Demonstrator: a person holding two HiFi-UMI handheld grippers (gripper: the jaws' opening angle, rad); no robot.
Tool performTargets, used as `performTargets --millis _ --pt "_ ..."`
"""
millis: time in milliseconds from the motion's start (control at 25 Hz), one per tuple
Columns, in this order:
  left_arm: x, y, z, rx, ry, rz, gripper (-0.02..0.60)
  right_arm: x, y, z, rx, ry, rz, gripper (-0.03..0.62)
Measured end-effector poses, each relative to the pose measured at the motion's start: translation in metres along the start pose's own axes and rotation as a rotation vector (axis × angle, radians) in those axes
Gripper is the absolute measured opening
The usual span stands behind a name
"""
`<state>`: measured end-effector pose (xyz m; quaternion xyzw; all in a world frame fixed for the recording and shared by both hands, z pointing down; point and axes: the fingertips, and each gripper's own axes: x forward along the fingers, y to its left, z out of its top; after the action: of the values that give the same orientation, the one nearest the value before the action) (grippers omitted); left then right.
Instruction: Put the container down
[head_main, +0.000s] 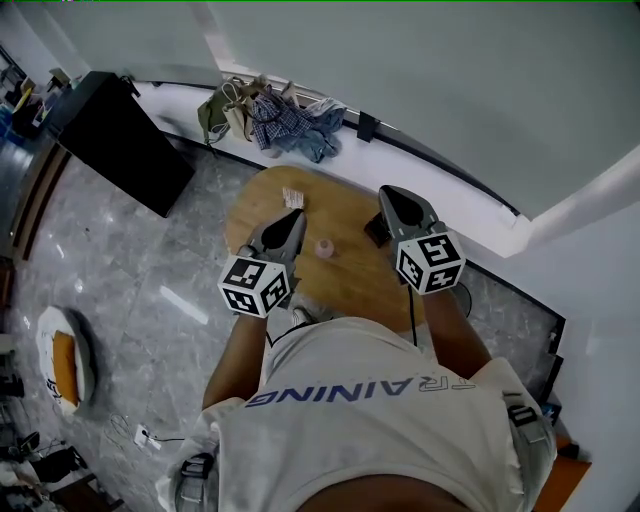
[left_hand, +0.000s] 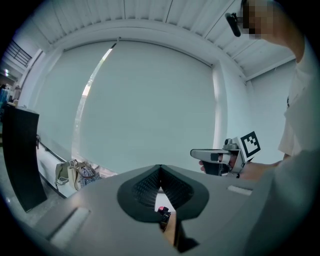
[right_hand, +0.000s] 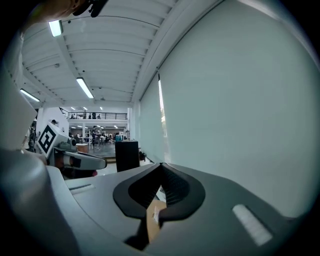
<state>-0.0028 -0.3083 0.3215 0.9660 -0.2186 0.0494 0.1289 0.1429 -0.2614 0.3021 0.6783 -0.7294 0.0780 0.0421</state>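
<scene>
Left gripper (head_main: 296, 218): jaws pressed together tip to tip, nothing held. Right gripper (head_main: 386, 193): jaws likewise closed, empty. Both are held above the round wooden table (head_main: 345, 205), pointing away from the person. The container (head_main: 325, 248), small and pale pink, stands on the tabletop between the two grippers, touched by neither. A black object (head_main: 375, 231) lies on the table beside the right gripper.

The round table (head_main: 345, 275) is wood, its top smooth with a warm satin sheen. The floor (head_main: 130, 270) is grey veined stone, polished enough to throw back glare. The left gripper (head_main: 297, 215) and right gripper (head_main: 388, 192) have matt grey plastic shells, and their inner pads (left_hand: 145, 187) are black and ribbed. The small container (head_main: 325, 248) looks like pale translucent plastic. The heap of clothes (head_main: 290, 125) is soft woven cloth, some of it checked.
</scene>
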Motion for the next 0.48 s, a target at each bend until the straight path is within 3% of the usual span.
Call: performTargets --millis 480 --pt "0.009 0.001 -0.001 -0.002 0.009 0.013 0.0 0.008 -0.011 -0.014 0.042 0.025 0.025 0.012"
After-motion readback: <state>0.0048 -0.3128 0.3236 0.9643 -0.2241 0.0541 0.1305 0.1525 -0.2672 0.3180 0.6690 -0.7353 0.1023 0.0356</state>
